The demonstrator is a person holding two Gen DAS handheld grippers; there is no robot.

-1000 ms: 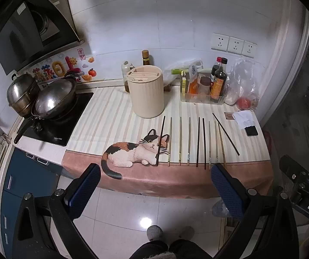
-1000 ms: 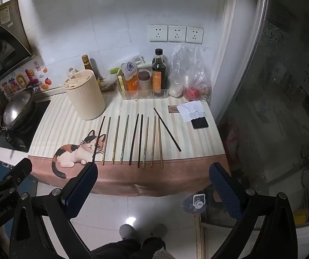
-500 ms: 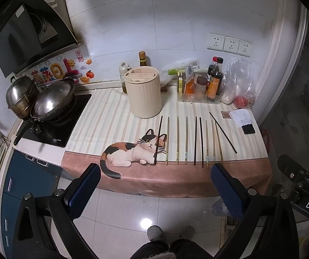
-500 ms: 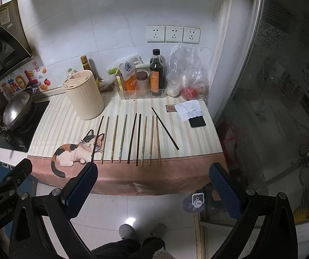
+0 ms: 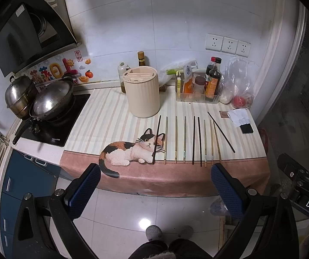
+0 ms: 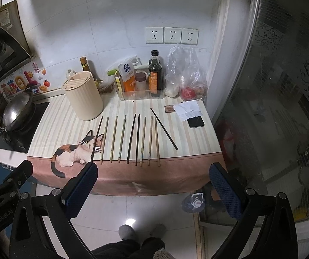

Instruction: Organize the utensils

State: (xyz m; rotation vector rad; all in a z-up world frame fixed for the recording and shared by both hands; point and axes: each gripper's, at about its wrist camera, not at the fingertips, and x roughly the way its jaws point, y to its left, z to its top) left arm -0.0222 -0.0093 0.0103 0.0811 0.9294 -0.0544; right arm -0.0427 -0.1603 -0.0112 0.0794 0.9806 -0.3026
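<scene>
Wooden and dark chopsticks lie in a row; both tongs gape, empty.

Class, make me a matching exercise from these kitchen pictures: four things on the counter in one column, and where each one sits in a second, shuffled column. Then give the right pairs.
Things:
1. Cream holder
2. Phone
3. Wok
4. Slanted dark chopstick

Places:
A. On the stove, far left
B. Right end of the chopstick row, angled away from the others
C. Behind the left end of the chopstick row
D. Right edge of the counter, partly under white paper

Pairs: 1-C, 2-D, 3-A, 4-B
</scene>
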